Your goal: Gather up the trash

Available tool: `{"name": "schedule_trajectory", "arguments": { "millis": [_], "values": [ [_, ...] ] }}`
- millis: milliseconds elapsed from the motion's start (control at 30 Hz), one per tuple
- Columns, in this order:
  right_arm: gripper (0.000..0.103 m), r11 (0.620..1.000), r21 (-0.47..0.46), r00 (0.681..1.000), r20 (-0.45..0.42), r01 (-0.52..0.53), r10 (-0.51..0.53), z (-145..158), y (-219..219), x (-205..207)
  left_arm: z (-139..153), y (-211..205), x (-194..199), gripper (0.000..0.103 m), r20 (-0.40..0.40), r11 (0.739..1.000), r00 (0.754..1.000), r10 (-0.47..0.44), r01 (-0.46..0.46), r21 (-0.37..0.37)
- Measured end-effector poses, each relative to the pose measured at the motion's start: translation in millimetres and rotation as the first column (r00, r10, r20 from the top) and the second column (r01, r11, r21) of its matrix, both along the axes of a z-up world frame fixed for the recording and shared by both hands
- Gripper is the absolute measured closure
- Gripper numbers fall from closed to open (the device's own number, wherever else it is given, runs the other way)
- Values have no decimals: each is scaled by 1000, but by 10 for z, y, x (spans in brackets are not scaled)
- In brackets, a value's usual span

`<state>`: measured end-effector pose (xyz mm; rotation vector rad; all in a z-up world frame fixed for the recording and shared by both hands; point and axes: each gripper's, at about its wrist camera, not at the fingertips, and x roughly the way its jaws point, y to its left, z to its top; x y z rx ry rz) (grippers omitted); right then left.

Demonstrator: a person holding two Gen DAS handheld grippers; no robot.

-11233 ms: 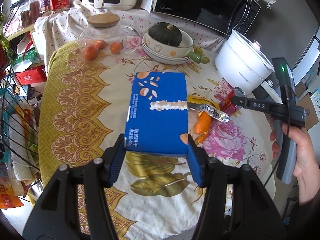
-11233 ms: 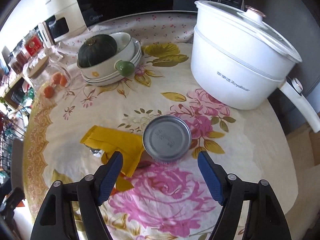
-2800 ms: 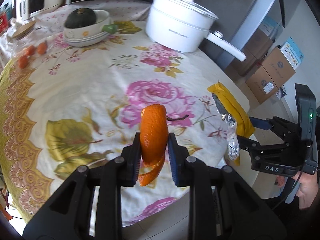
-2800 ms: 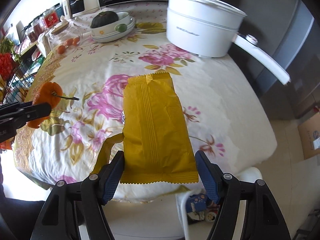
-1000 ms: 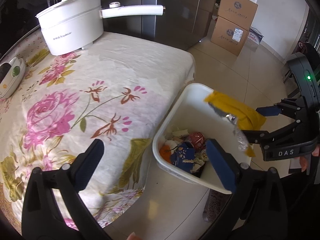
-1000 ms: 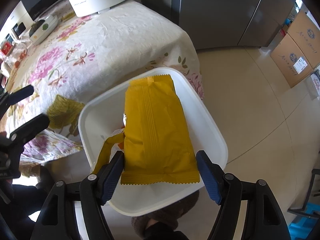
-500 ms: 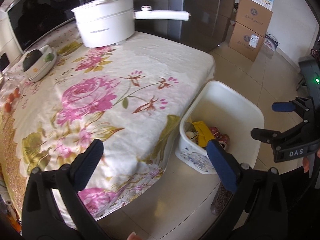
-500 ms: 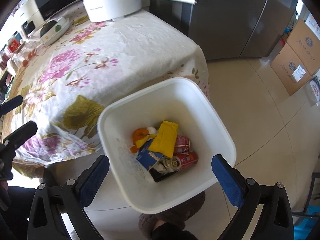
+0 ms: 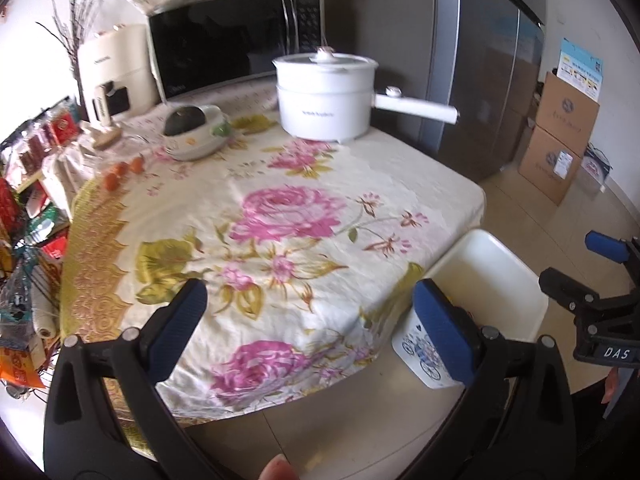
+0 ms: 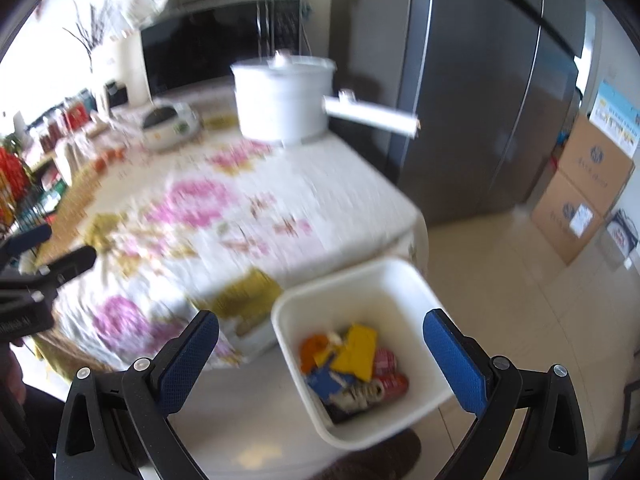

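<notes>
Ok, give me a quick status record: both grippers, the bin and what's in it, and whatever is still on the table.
left gripper: open, nothing between the fingers
right gripper: open, empty; jaws have just been opening
bin: white, on the floor at the table's corner
bin contents: yellow wrapper, orange peel, blue box, red can
table: floral cloth, no loose trash visible
still on table: white pot, bowl with squash, small orange fruits
</notes>
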<state>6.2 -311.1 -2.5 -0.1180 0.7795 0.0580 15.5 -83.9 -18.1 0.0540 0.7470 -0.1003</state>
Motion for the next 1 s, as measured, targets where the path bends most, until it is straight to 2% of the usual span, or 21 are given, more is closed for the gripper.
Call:
{"name": "schedule_trajectory", "arguments": {
  "millis": [167,300,433,1000],
  "values": [
    [0,1000,-17,993,116,-5,7,180,133,-80,124,67,-118,1,77,999,996,39,-37,-31],
    [0,1000,4,987,161,1,-2,257,137,-92,200,53,-166,1,122,998,991,46,-42,-37],
    [0,1000,14,985,172,4,-6,272,114,-102,234,49,-192,1,148,999,988,48,-44,-33],
    [0,1000,-3,985,174,-4,4,252,149,-109,231,36,-231,1,153,999,988,30,-24,-42]
  ]
}}
